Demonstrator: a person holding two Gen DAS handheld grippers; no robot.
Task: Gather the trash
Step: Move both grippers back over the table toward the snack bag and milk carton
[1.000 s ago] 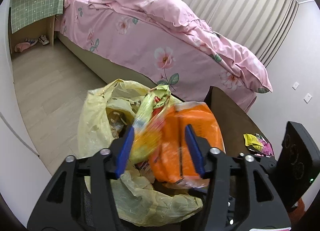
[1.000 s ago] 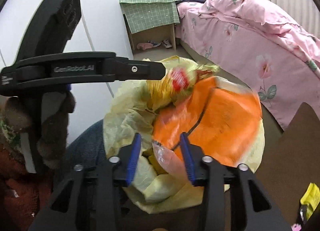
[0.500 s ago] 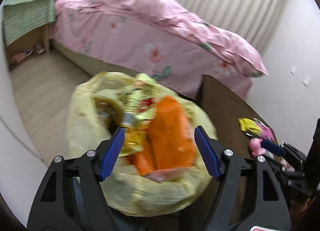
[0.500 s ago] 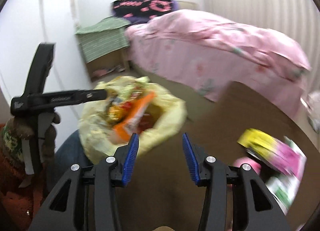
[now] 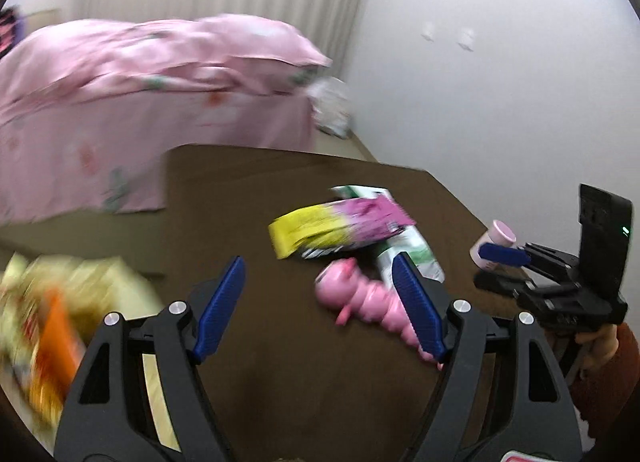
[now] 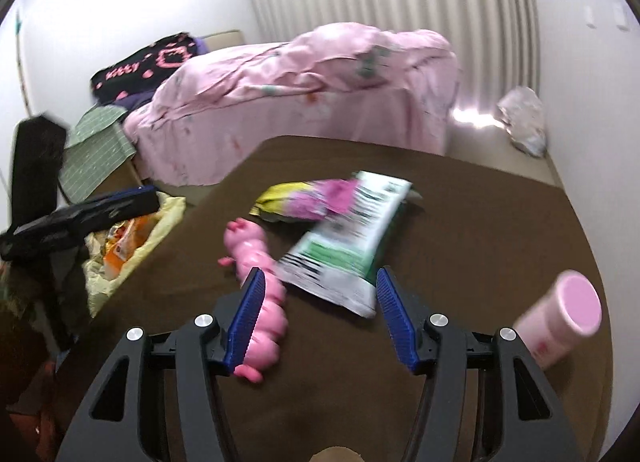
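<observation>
On the brown desk (image 6: 460, 221), the green-and-white snack wrapper (image 6: 344, 250) lies partly over a yellow-and-pink packet (image 6: 296, 199), beside a pink caterpillar toy (image 6: 256, 262). Both wrappers look light, crinkly and slippery, so a pinch at a free edge seems best. The right claw (image 6: 318, 318) and left claw (image 5: 320, 310) tilt downward over the desk, jaws opening with nothing gripped.

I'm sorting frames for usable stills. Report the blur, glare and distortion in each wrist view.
Left wrist view: heavy motion smear on the trash bag and bed; the left gripper, jaws opening, stays sharp. Right wrist view: wrappers smeared, a glare patch on the floor below the curtain, the right gripper crisp. Both show fisheye bending and dark corners.
</observation>
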